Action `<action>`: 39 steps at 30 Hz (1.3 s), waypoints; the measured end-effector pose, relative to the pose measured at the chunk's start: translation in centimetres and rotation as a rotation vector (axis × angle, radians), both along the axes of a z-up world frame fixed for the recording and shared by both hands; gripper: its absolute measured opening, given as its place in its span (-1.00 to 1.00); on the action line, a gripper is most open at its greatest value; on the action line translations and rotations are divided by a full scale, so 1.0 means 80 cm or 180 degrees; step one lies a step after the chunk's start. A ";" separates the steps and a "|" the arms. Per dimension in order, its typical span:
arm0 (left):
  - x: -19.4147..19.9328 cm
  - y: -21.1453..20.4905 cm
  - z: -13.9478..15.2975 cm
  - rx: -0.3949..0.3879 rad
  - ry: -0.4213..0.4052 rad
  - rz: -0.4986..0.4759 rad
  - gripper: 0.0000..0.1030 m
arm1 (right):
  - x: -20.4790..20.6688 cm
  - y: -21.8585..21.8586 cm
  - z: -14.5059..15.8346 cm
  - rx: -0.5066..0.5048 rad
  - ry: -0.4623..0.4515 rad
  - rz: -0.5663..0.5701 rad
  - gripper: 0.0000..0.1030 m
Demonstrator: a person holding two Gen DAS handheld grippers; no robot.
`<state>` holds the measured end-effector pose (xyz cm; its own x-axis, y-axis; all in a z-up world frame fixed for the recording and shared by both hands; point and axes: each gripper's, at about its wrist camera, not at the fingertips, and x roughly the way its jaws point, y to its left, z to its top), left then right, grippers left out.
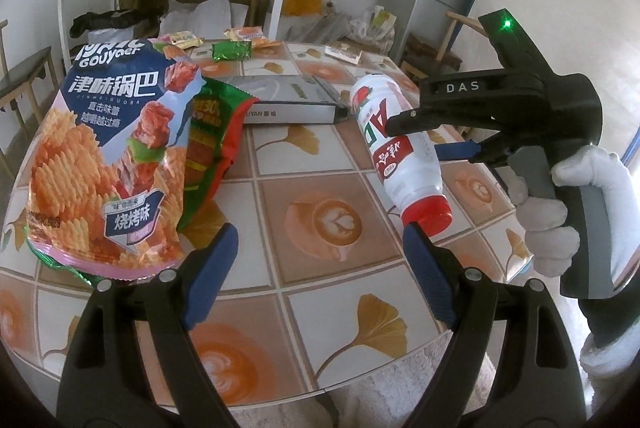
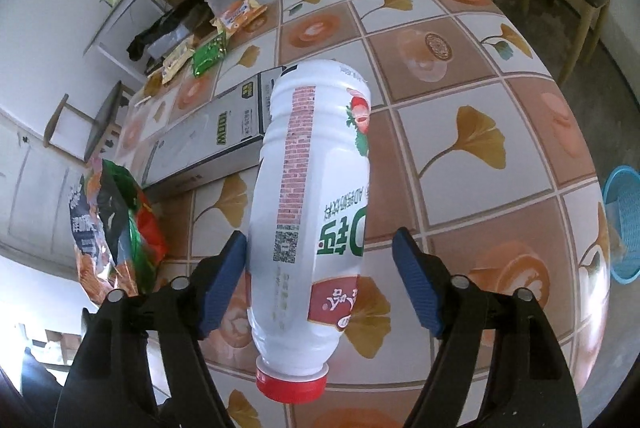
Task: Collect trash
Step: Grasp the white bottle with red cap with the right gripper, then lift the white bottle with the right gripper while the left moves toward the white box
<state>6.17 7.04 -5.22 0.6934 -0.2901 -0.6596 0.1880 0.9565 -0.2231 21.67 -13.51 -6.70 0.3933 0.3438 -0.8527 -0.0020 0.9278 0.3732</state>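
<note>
A white AD-calcium drink bottle [image 1: 394, 147] with a red cap lies on the tiled table [image 1: 316, 155]. My right gripper [image 2: 320, 280] is open with its jaws either side of the bottle [image 2: 310, 211]; the left pad [image 2: 224, 280] touches it and the right pad stands apart. In the left wrist view the right gripper [image 1: 444, 135] reaches in from the right over the bottle. My left gripper [image 1: 316, 276] is open and empty above the table's near edge. An empty crisp bag [image 1: 116, 163] stands at the left, over a green-red wrapper [image 1: 220, 131].
A flat grey box [image 1: 288, 99] lies mid-table behind the bottle. Small snack wrappers [image 1: 232, 47] and a small carton [image 1: 344, 53] lie at the far edge. A blue basket [image 2: 624, 224] stands on the floor right of the table. Chairs, a shelf table and a fridge stand around.
</note>
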 end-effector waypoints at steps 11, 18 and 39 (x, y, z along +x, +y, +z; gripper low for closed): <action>0.005 -0.003 -0.008 -0.0001 0.0100 -0.0007 0.56 | 0.000 0.007 0.003 -0.0028 -0.0075 0.0070 0.15; 0.009 -0.001 -0.014 -0.0017 0.0173 0.0028 0.56 | -0.007 0.001 0.005 -0.0097 -0.0107 0.0066 0.14; 0.008 -0.015 0.001 0.0075 0.0058 -0.0056 0.56 | -0.056 -0.073 0.001 -0.0006 -0.0223 -0.0285 0.14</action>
<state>6.82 5.82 -5.16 0.6761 -0.2864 -0.6789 0.2011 0.9581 -0.2039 17.17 -19.39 -6.64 0.4811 0.3031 -0.8226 0.0547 0.9261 0.3732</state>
